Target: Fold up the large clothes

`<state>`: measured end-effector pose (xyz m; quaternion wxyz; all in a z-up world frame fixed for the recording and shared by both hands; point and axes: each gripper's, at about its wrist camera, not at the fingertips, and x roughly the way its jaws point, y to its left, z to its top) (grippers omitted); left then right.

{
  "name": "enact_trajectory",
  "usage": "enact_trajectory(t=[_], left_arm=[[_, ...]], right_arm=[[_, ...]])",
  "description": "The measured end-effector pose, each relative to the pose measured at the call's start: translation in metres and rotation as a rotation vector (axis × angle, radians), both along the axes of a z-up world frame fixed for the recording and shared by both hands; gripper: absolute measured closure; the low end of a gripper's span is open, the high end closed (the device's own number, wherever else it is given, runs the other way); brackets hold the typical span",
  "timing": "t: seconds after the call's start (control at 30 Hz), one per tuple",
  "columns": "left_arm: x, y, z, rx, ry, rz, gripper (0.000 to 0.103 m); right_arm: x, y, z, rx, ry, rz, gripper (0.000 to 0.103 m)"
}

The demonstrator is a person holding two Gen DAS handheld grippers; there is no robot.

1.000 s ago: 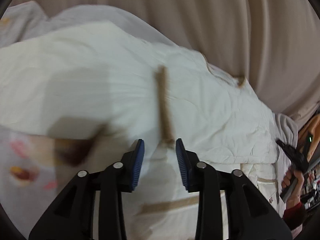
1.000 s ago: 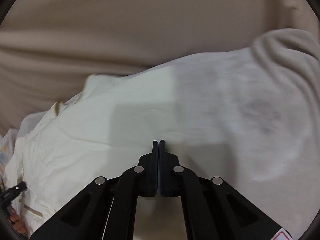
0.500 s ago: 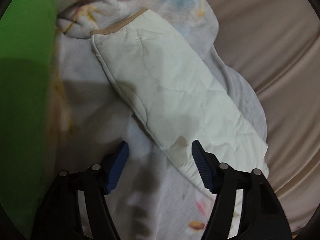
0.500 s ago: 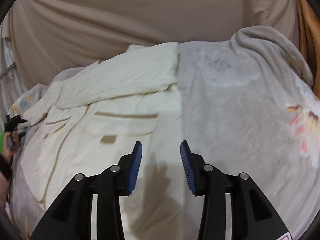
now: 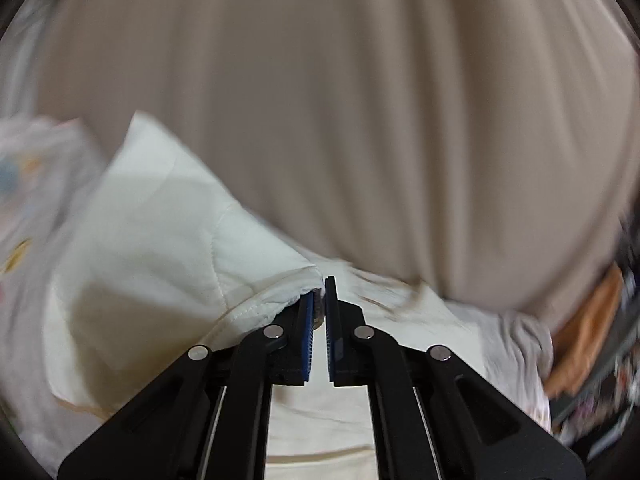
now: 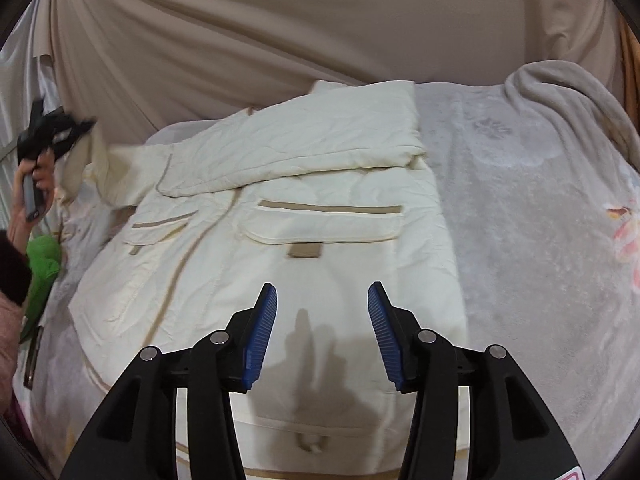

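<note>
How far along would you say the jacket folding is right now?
One sleeve already lies folded across the jacket. The left gripper, which has just been closing, is shut on the other sleeve's cuff. The right gripper is open above the hem. Folding that sleeve and the body remains.

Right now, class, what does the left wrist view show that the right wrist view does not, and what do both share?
Only the left wrist view: the left tongs shut on the sleeve cuff. Only the right wrist view: the open right tongs, the jacket pockets, the grey blanket, a green cloth. Both: the cream jacket and the beige curtain.
</note>
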<state>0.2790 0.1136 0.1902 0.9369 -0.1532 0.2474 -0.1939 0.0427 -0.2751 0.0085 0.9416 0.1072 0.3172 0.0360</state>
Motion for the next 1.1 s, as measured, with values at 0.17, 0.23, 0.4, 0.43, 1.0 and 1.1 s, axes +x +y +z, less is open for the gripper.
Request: enact_trajectory(t=[0.17, 0.23, 0.4, 0.43, 1.0, 1.1], left_arm=[[-0.030, -0.190, -0.068, 0.280, 0.088, -0.288, 0.061], [-0.037, -0.233, -0.117, 0.387, 0.163, -0.337, 0.034], [-0.054, -0.232, -0.174, 0.473, 0.227, -0.348, 0.034], [-0.053, -0.214, -0.173, 0.429, 0.234, -0.346, 0.033], [0.008, 0.040, -0.129, -0.025, 0.359, 0.091, 0.020], [0.014, 0.041, -0.135, -0.064, 0.387, 0.077, 0.020]], right_arm=[[0.004, 0.010, -0.003, -0.028, 0.016, 0.023, 0.049], [0.004, 0.009, -0.002, -0.037, 0.024, 0.013, 0.048], [0.003, 0.000, 0.017, -0.083, -0.012, 0.002, 0.042], [0.006, 0.001, 0.024, -0.100, -0.026, 0.009, 0.041], [0.188, 0.214, 0.011, -0.573, -0.084, 0.436, 0.033], [0.212, 0.204, 0.017, -0.457, -0.028, 0.424, 0.099]])
